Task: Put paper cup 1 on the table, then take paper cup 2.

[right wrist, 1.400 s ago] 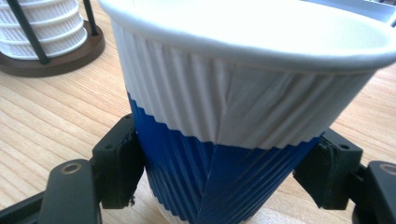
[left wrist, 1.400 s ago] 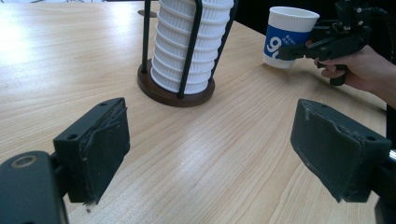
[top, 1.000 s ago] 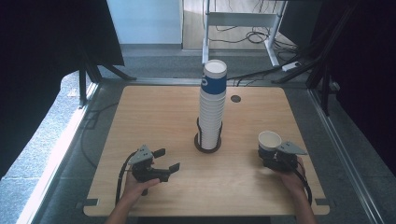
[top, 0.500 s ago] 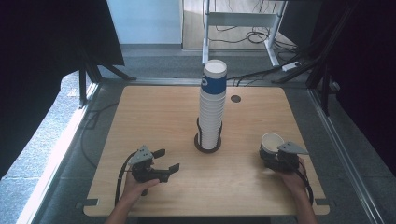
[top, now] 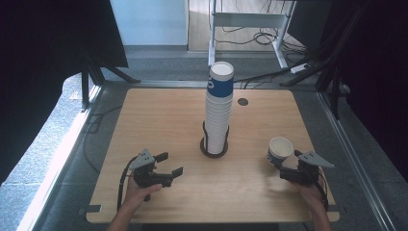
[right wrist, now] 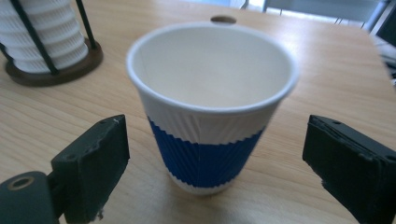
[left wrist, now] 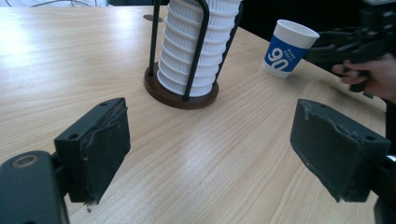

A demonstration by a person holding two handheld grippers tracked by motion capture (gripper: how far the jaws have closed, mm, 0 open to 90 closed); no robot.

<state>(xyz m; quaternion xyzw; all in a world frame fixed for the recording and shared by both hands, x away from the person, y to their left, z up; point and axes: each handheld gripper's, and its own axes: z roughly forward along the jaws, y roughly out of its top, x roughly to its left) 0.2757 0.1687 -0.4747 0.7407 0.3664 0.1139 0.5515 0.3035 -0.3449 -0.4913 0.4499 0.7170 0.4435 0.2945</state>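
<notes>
At the table's right front | paper cup [right wrist: 210,116] stood upright, just ahead of your right gripper [top: 288,161] and between its jaws | jaws had just been opening, pads clear of the cup: released | your left gripper [top: 166,166] sat well apart, jaws spread, holding nothing | right hand was nearer.

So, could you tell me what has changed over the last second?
The right gripper has just been opening its jaws, letting go of the paper cup, which stands upright on the table with the pads clear of it. The left gripper, open and empty, and the cup stack stayed put.
</notes>
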